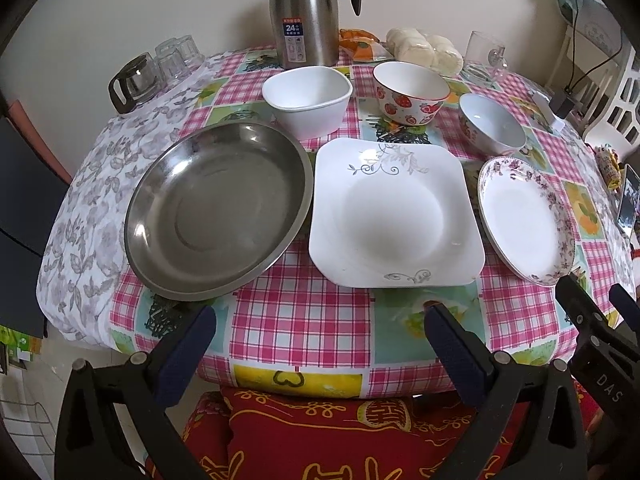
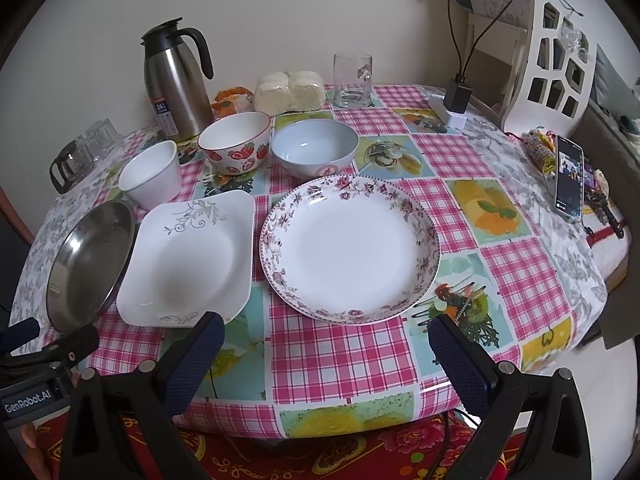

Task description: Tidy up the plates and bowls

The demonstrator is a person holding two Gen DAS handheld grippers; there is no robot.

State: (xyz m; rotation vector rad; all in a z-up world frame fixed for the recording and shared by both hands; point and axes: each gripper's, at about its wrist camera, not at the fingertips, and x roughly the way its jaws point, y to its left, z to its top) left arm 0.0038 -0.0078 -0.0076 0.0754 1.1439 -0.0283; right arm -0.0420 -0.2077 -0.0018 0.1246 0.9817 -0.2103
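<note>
Three plates lie in a front row on the checked tablecloth: a steel round plate (image 1: 218, 210) (image 2: 90, 258) at left, a white square plate (image 1: 394, 212) (image 2: 192, 256) in the middle, a floral-rimmed round plate (image 1: 524, 220) (image 2: 350, 252) at right. Behind them stand a white square bowl (image 1: 308, 100) (image 2: 152, 178), a strawberry bowl (image 1: 410, 92) (image 2: 236, 144) and a pale blue bowl (image 1: 492, 126) (image 2: 316, 152). My left gripper (image 1: 320, 320) is open near the table's front edge, before the square plate. My right gripper (image 2: 326, 330) is open, just short of the floral plate.
At the back stand a steel thermos jug (image 1: 306, 12) (image 2: 176, 84), upturned glasses (image 1: 176, 54), a glass pot (image 1: 134, 80), a glass mug (image 2: 352, 80), wrapped buns (image 2: 290, 92). A phone (image 2: 568, 178) leans at right. A red cushioned chair (image 1: 320, 436) sits below the table edge.
</note>
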